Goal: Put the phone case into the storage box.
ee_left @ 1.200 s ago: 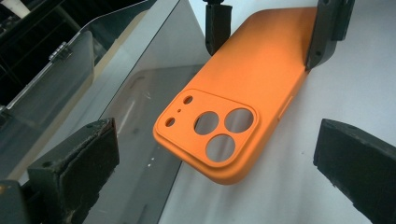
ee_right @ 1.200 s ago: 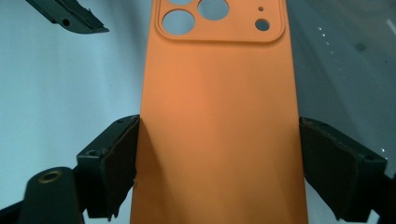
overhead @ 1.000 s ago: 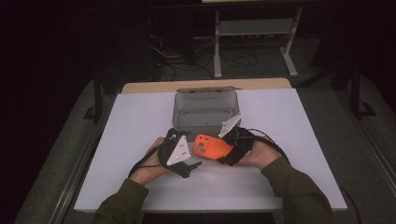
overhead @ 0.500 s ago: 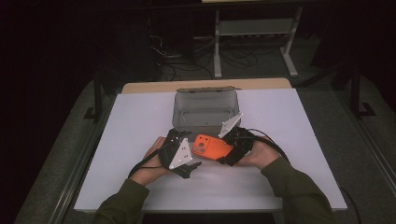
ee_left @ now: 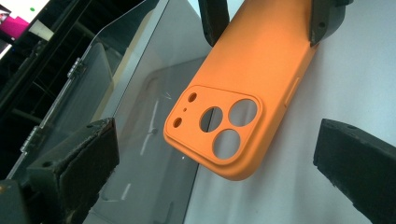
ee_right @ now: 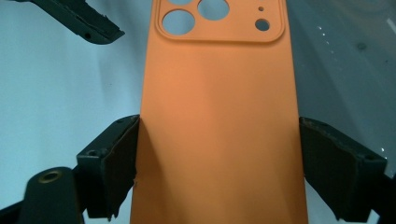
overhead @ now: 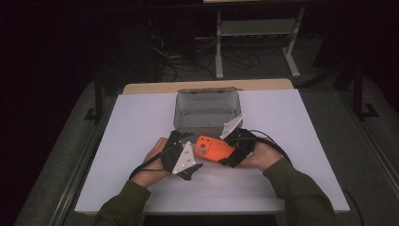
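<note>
Orange silicone phone case (overhead: 212,148) sits clamped across its width in your right gripper (overhead: 231,155), pads pressed on both long edges in the right gripper view, where the case (ee_right: 217,121) runs up between the jaws with its camera cut-outs toward 12 o'clock. On the high view the case is just above the white table (overhead: 141,117) near its centre, extending from your right gripper toward 9 o'clock, camera end leading.

Your left gripper (overhead: 188,165) is released: its jaws stand wide apart in the left gripper view, one at 8 o'clock and one at 4 o'clock of that picture, with nothing between the pads. The camera end of the case (ee_left: 233,102) lies ahead of those jaws, apart from both; whether it has entered the gap cannot be told. The two jaws of your right gripper (ee_left: 266,21) show at 12 o'clock of that picture, gripping the far end of the case.

Clear plastic box (overhead: 207,110) stands on the table at 12 o'clock of the case, just beside it, lid open and raised at the far side. In the left gripper view the case overlaps the box wall (ee_left: 135,84); contact cannot be confirmed.

Your left hand (overhead: 155,160) rests at 8 o'clock of the case, your right hand (overhead: 261,157) at 3 o'clock. A grey three-cornered plate (overhead: 182,157) tops your left gripper.
</note>
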Demonstrator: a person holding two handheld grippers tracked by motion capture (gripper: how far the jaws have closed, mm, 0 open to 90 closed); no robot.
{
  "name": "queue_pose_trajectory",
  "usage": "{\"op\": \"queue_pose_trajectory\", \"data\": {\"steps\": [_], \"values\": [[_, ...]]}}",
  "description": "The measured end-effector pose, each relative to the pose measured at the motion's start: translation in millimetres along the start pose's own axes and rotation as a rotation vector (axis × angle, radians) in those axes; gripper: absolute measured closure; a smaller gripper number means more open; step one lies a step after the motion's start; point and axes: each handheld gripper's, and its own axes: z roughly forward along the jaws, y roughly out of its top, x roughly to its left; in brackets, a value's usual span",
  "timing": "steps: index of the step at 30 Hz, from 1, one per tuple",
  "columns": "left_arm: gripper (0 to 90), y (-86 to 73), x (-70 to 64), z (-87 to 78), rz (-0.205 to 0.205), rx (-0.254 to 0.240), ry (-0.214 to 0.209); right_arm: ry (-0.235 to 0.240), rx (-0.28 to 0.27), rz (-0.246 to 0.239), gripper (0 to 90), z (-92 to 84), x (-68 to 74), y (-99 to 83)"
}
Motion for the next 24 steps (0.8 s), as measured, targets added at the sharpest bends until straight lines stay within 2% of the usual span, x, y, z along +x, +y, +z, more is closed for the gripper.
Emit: {"op": "queue_pose_trajectory", "data": {"steps": [9, 24], "values": [[0.0, 1.1, -3.6, 1.2, 0.055, 0.015, 0.025, -0.001, 0.003, -0.004, 15.7, 0.2, -0.3, -0.1], [0.0, 2.0, -7.9, 2.5, 0.102, 0.016, 0.058, -0.001, 0.002, -0.007, 15.7, 0.6, -0.3, -0.1]]}}
